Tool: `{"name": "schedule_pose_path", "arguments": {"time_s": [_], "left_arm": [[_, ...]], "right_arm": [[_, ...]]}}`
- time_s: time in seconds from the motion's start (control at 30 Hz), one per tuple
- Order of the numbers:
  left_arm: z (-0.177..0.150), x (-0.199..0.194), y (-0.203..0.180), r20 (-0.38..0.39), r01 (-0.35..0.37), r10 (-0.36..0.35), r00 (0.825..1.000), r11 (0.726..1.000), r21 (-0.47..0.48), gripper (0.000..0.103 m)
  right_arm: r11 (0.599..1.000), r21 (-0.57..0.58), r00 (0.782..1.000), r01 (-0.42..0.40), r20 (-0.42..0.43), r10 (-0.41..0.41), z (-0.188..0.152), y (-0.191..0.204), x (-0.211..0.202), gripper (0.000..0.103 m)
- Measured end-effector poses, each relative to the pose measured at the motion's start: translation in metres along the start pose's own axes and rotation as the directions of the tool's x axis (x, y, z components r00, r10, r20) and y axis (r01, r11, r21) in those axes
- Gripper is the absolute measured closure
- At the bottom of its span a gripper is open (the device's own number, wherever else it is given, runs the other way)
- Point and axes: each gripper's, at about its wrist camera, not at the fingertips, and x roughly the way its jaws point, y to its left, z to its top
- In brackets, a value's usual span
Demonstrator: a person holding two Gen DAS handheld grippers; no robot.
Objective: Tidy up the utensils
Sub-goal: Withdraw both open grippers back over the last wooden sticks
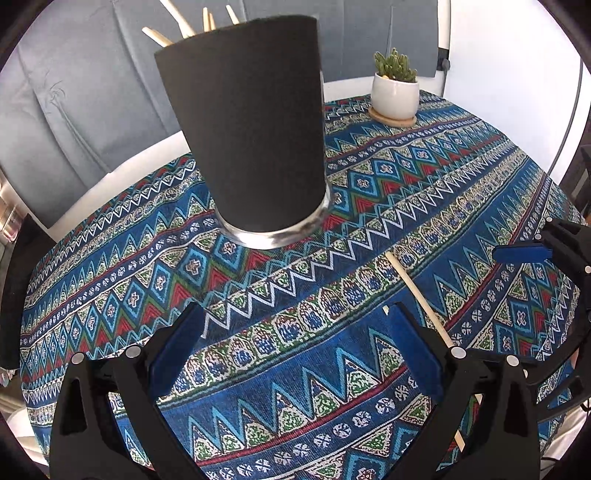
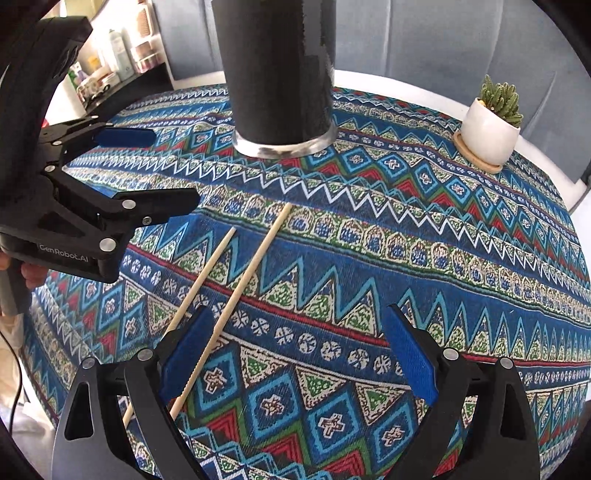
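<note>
In the right wrist view, the left gripper (image 2: 147, 170) comes in from the left edge, its fingers spread with nothing between them, above the patterned tablecloth (image 2: 424, 236). A bit of a hand (image 2: 31, 271) shows under its body. Right of it, two wooden chopsticks lie on the cloth in the lower left: the shorter-looking chopstick (image 2: 201, 278) runs beside the longer chopstick (image 2: 255, 264), both slanting up toward the frame's centre, apart from each other. Their lower ends pass by the left finger of the right gripper (image 2: 299, 354), whose blue-padded fingers are spread wide and empty at the bottom of the frame. At top centre stands the black holder (image 2: 280, 74), upright on the cloth, well apart from the loose chopsticks. At the upper right sits a small potted plant (image 2: 491, 125) on a round coaster.

In the left wrist view, the left gripper (image 1: 295, 339) fills the bottom, fingers wide apart. The black holder (image 1: 255, 129) rises at upper centre with several wooden sticks (image 1: 181, 22) poking from its top. A chopstick (image 1: 417, 295) lies at lower right, partly hidden by the finger, and the right gripper (image 1: 546, 254) shows at the right edge.
</note>
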Motion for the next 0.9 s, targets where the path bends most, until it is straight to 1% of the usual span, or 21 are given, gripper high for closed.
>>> {"name": "schedule_pose_path", "arguments": {"time_s": [0.17,0.3,0.43,0.6,0.7,0.73,0.83,0.9], "left_arm": [[-0.007,0.008,-0.009,-0.042,0.019,-0.019,0.999,1.000,0.008,0.006],[-0.011,0.011,-0.016,-0.052,0.029,-0.028,0.998,0.999,0.019,0.006],[-0.015,0.011,-0.024,-0.058,0.049,-0.047,0.997,0.998,0.026,0.006],[-0.020,0.014,-0.032,-0.082,0.075,-0.072,0.994,0.997,0.028,0.006],[-0.025,0.017,-0.032,-0.107,0.116,-0.113,0.988,0.993,0.016,0.006],[-0.028,0.017,-0.029,-0.107,0.125,-0.124,0.986,0.992,-0.002,0.006],[-0.031,0.015,-0.026,-0.104,0.116,-0.117,0.988,0.993,-0.018,0.006],[-0.034,0.013,-0.027,-0.094,0.113,-0.115,0.989,0.993,-0.020,0.006]], "right_arm": [[0.999,-0.037,1.000,-0.016,0.002,0.017,-0.011,0.009,-0.005,0.015],[0.998,-0.053,1.000,-0.021,-0.001,0.021,-0.017,0.016,-0.007,0.015],[0.996,-0.084,1.000,0.017,0.027,-0.015,-0.022,0.027,-0.008,0.015],[0.995,-0.099,0.999,0.021,0.034,-0.018,-0.027,0.035,-0.010,0.013],[0.996,-0.092,0.999,0.013,0.034,-0.010,-0.031,0.035,-0.012,0.011],[0.996,-0.090,0.999,0.007,0.032,-0.004,-0.033,0.033,-0.013,0.011],[0.998,-0.070,1.000,-0.010,0.024,0.011,-0.037,0.022,-0.014,0.009],[0.998,-0.056,1.000,-0.002,0.020,0.003,-0.038,0.016,-0.016,0.009]]}}
